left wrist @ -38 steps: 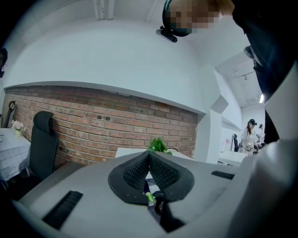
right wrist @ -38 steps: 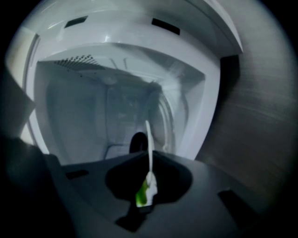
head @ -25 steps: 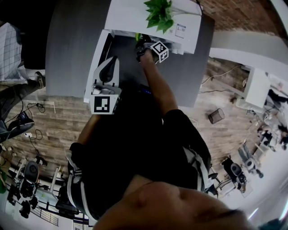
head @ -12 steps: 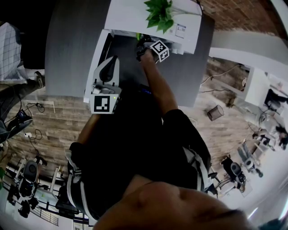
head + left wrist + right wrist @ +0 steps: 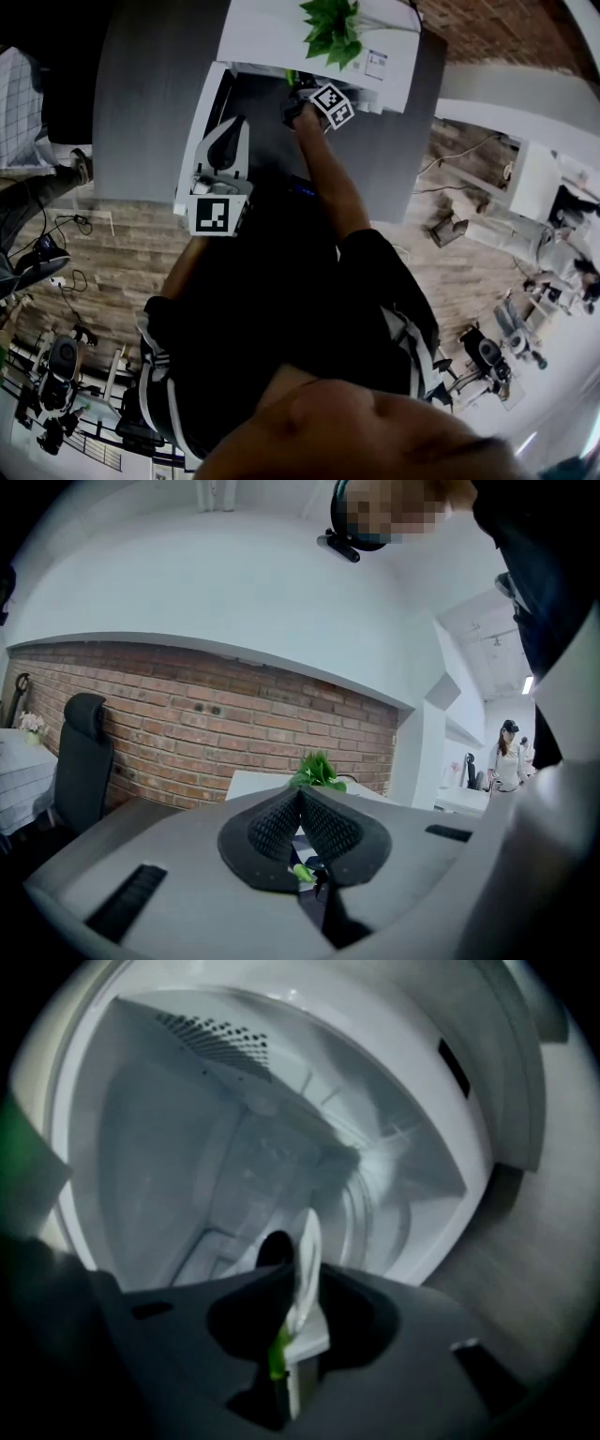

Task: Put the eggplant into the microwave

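Left gripper (image 5: pixel 300 794): fingers (image 5: pixel 330 829) pressed together, nothing between; plant (image 5: pixel 317 771) above tips, brick wall (image 5: pixel 206 733) behind.

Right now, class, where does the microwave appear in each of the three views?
Head view: microwave top centre, white, under the plant.
Left gripper view: microwave low centre, white, beneath the plant.
Right gripper view: microwave's open cavity fills the picture.
Shared landmark: the eggplant's green tip in the right gripper.

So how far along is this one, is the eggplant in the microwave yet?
Done: the microwave stands open, and its cavity fills the right gripper view. In hand: the right gripper is shut on a pale, green-ended item, apparently the eggplant, at the cavity mouth. The left gripper is shut and empty. Left: set the eggplant down inside, release it and withdraw.
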The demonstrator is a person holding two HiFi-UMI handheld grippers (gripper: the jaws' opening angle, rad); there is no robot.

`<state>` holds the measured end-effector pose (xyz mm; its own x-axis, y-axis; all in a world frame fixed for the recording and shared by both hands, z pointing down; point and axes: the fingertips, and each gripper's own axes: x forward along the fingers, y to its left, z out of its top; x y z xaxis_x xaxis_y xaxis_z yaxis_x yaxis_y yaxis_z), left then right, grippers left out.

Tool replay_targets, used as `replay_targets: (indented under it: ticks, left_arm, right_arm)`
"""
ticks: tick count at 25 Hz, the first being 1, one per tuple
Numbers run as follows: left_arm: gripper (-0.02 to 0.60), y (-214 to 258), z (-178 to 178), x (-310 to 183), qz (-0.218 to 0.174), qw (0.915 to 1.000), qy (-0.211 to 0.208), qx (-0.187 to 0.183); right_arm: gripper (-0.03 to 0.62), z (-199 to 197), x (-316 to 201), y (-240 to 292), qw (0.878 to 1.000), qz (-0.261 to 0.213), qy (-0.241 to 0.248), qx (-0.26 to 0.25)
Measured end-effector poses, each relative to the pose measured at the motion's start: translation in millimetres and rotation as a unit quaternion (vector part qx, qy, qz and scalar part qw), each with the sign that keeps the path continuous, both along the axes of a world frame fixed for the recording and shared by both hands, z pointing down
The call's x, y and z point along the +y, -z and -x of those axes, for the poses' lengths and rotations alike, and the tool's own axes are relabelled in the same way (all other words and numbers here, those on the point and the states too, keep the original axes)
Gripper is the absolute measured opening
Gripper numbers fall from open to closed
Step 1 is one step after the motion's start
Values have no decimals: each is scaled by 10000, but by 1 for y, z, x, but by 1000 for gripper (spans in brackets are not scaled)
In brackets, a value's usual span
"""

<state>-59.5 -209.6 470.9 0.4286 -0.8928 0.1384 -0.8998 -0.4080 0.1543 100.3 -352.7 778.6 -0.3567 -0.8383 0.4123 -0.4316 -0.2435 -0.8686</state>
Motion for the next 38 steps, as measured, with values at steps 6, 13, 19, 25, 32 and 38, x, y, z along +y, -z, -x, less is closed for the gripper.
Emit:
replay_targets:
  ticks: [6,13,19,25,32,38]
  left_arm:
    - [35,0,-2,-1,-9,10000,-35,-11]
    - [35,-1,-1,-1,27,10000,-56,-25]
    - [35,-2,-1,-2,70,10000,-37,10]
    - [35,-4,-1,-4,74,10000,-49,-22]
    - [35,-7,-1,-6,99,9999,-32,3]
    - [35,-3,-1,-5,54,10000,-61,-16]
  right_arm:
    - [114,-3,0,3,9964,-32,279,794]
    - [152,-8,0,4,9867,-49,461,1559]
    - [176,-12,-1,4,9772,-42,541,2054]
    - [227,-14,-3,5,9632,-77,699,2593]
    - [233,-23,-2,3,9547,-82,744,2880]
    - [233,-26,0,7,9548,-89,756,2874]
